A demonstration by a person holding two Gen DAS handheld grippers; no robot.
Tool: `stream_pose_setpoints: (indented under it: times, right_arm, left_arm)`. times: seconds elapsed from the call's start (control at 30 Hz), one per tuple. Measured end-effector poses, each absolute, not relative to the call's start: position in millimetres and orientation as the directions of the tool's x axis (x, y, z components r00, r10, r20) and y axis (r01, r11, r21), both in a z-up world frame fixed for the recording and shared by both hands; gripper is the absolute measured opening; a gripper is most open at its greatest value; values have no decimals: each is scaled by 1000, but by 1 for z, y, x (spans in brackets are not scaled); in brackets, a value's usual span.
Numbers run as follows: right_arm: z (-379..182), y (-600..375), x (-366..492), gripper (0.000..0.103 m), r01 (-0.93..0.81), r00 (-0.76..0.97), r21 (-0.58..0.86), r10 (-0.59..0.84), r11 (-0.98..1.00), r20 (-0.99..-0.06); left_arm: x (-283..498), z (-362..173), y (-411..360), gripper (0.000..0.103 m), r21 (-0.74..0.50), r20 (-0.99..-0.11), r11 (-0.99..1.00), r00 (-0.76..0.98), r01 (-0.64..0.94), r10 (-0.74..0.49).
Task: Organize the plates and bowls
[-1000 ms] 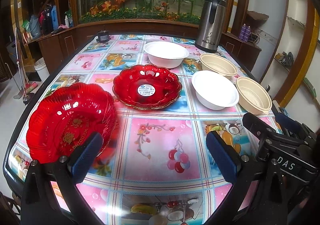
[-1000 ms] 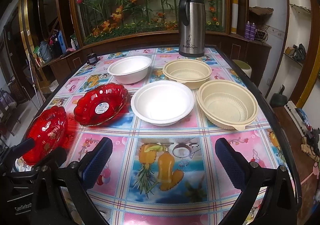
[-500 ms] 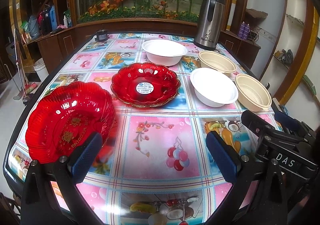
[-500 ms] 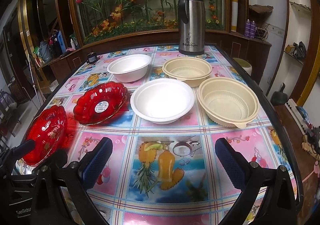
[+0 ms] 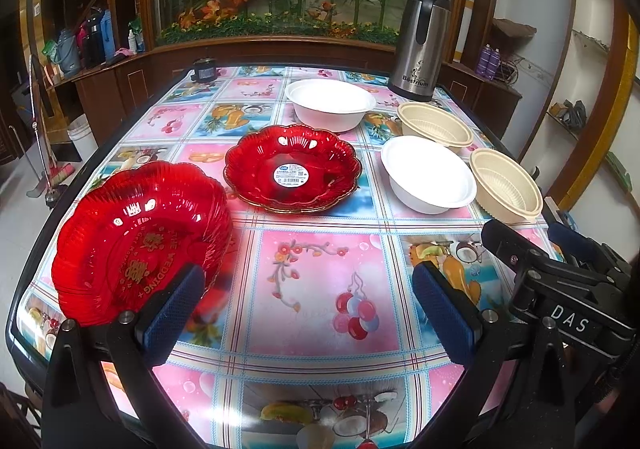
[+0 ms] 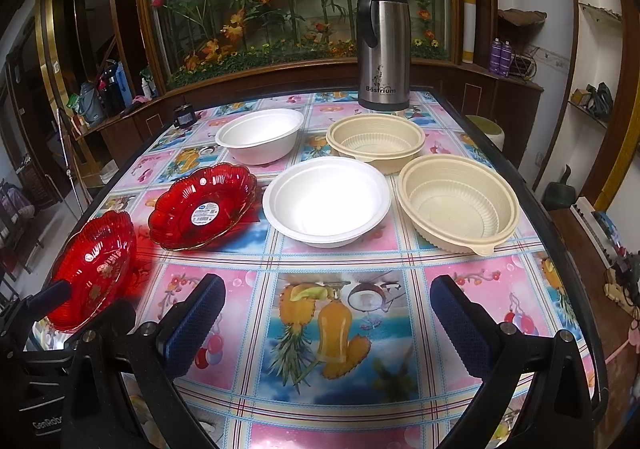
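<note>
Two red scalloped plates lie on the table: a near one with gold lettering (image 5: 136,241) (image 6: 94,269) at the front left, and one with a white sticker (image 5: 292,169) (image 6: 202,207) behind it. Two white bowls (image 6: 326,201) (image 6: 260,135) and two beige ribbed bowls (image 6: 458,203) (image 6: 376,141) sit to the right. My left gripper (image 5: 308,309) is open above the front of the table, its left finger just before the near red plate. My right gripper (image 6: 328,323) is open too, nothing between its pads, short of the near white bowl.
A steel thermos jug (image 6: 383,49) stands at the table's far right. A small dark jar (image 5: 204,70) sits at the far left corner. The patterned tablecloth (image 6: 332,329) covers the table. A wooden cabinet with artificial flowers backs it; shelves line the right wall.
Both grippers have drifted slightly, so the dishes sit a touch lower in the views. Nothing was grasped or moved on the table.
</note>
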State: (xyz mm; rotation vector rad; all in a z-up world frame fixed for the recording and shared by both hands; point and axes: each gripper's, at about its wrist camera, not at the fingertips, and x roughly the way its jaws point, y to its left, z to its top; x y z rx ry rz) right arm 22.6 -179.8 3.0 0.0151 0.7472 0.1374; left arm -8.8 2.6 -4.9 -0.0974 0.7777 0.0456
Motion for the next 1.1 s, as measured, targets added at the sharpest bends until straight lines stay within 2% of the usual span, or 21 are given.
stream_pose_setpoints:
  times: [0.9,1.1]
  right_arm:
    - [4,-176,22,103,-120,723,62,130,991,-679]
    - [8,-172,21,103,-146,718,96,172,985,-675]
  left_arm:
    - [-11,-5,4,103,-77,-704,994,710,-73,-2]
    - [-22,6,23,103,-128,-691,989,722,-69,-39]
